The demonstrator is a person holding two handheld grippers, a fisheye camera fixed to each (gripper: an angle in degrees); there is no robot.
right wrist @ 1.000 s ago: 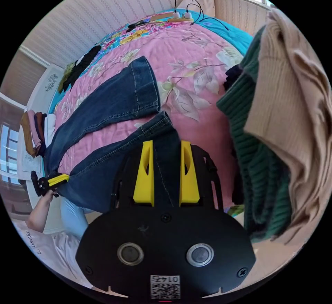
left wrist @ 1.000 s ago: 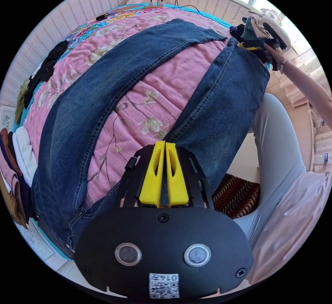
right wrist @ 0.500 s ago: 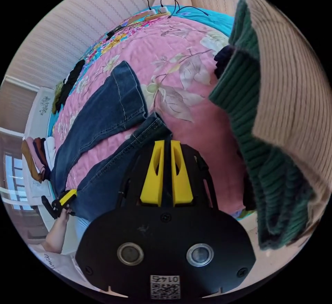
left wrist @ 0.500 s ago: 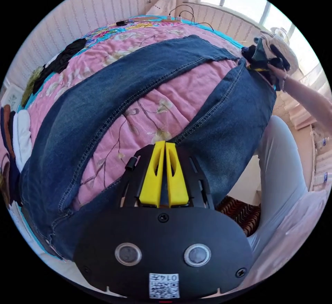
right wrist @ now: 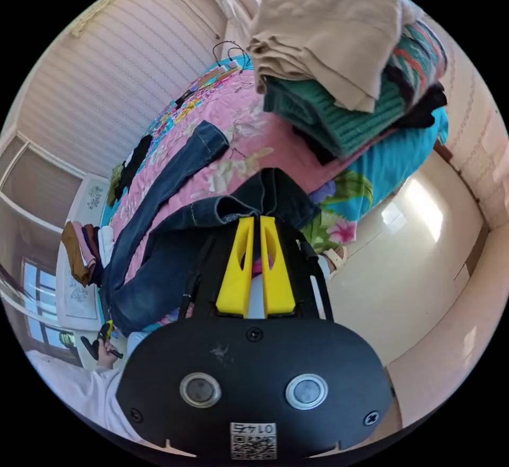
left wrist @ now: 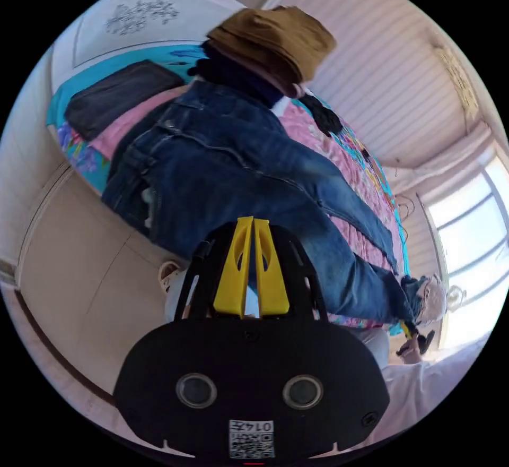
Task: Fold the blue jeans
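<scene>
In the left gripper view, the left claw [left wrist: 253,223] has its two yellow jaws pressed close together. They pinch the edge of the blue jeans [left wrist: 238,170], which lie just past the tips. From the claw, the jeans stretch away across the bed [left wrist: 350,170], which has a pink flowered cover. The waist part with a pocket is up and to the left of the claw. One long leg runs off to the right, down to the far edge of the bed. There, small and far away, the right claw [left wrist: 411,331] is at the end of that leg. Above the jeans, past the claw, sits a stack of folded clothes [left wrist: 270,48] with a brown one on top. A dark folded thing [left wrist: 122,95] lies up and to the left on the bed. Below the claw, to the left, is pale floor [left wrist: 79,276].

In the right gripper view, the right claw [right wrist: 253,223] also has its jaws pressed close together. They pinch the bunched end of a jeans [right wrist: 175,233] leg right at the tips. The other leg lies flat on the pink cover, up and to the left of the claw. Up and to the right is a pile of knitted clothes [right wrist: 339,63], tan on top and green under it. Far down to the left, the left claw [right wrist: 106,329] is in a hand [right wrist: 110,350] by the other end of the jeans.
</scene>
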